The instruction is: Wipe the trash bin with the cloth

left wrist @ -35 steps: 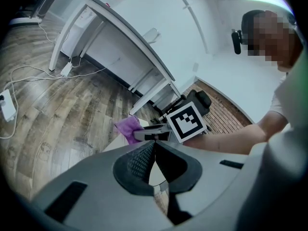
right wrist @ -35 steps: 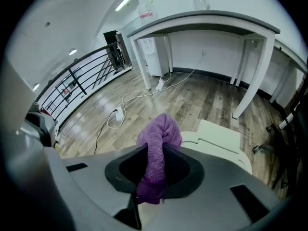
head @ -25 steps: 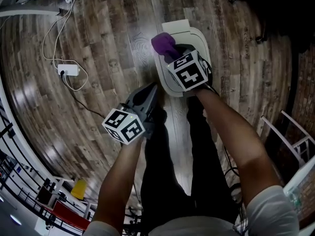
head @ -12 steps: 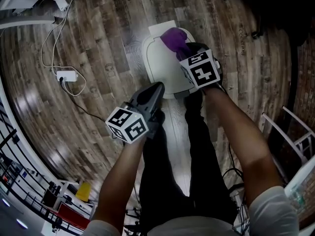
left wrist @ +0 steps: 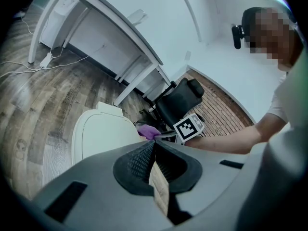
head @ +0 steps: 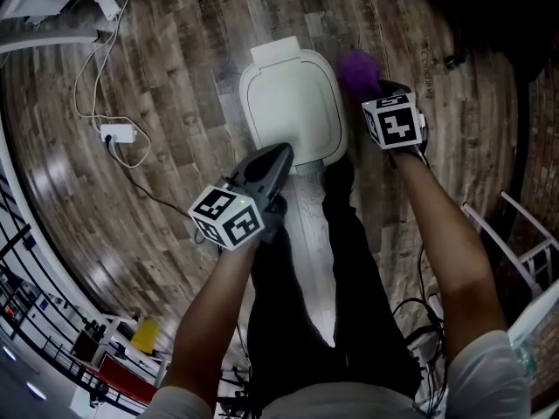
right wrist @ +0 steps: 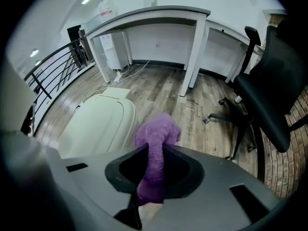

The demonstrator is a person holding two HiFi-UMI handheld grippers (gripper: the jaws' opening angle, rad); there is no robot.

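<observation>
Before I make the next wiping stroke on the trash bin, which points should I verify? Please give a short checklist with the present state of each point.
1. Cloth held firmly: ok. The right gripper is shut on the purple cloth.
2. Cloth on the lid: not ok. It hangs off the right edge of the trash bin, over the floor.
3. Lid closed: ok. It appears to lie flat and shut.
4. Left gripper free: ok. Its jaws are together and hold nothing.
5. Left gripper steadying the bin: cannot tell. In the head view its tip overlaps the bin's near edge, but contact is not visible.
6. Room on the right: ok. The office chair stands apart from the cloth.
</observation>
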